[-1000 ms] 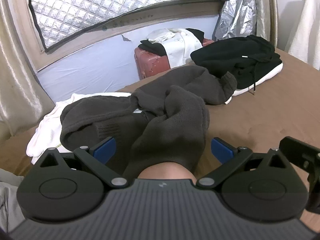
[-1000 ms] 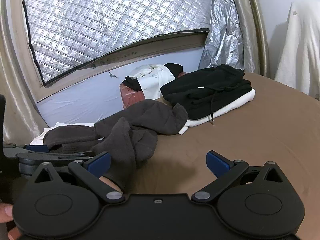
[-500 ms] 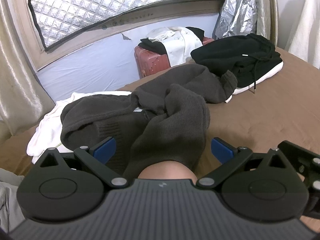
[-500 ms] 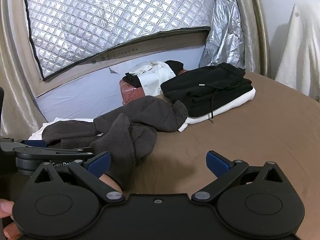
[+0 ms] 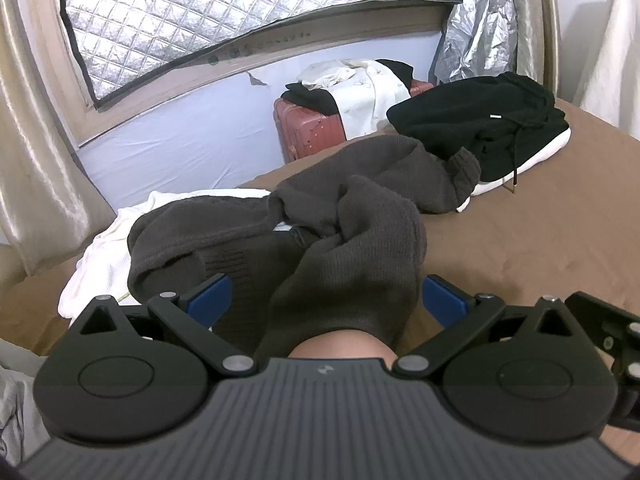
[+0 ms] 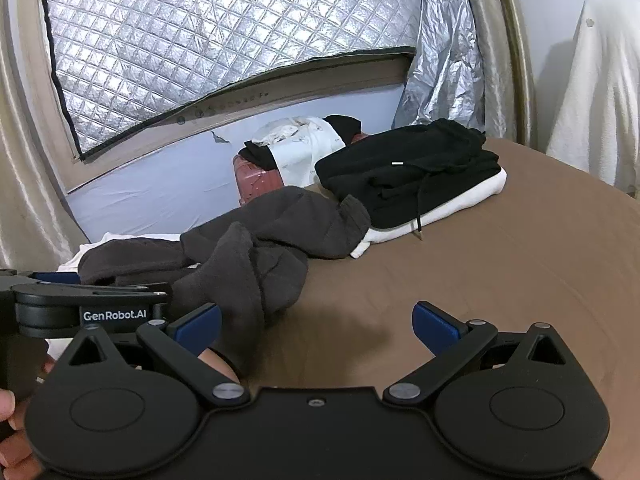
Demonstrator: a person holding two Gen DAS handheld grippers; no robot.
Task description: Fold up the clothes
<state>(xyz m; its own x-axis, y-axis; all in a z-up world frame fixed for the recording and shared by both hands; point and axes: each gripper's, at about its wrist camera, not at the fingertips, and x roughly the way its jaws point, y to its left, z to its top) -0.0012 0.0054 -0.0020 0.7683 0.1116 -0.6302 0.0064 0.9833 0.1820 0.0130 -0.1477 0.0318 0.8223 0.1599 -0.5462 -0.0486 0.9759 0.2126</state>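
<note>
Both tongs (image 5: 326, 300) (image 6: 316, 322) apart; grey sweater (image 5: 352, 216) between left; bare brown bedsheet (image 6: 500, 280) rightward

A quilted silver sheet (image 6: 224, 40) covers the window above a pale blue wall (image 6: 160, 196), beige curtains (image 5: 36, 184) alongside.

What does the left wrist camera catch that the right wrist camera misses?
Only the left view shows the full spread of the white garment under the dark grey sweater. Only the right view shows the left tongs from the side, with their printed label. Both show the sweater, the folded black and white stack, the pink suitcase and the brown bed.
</note>
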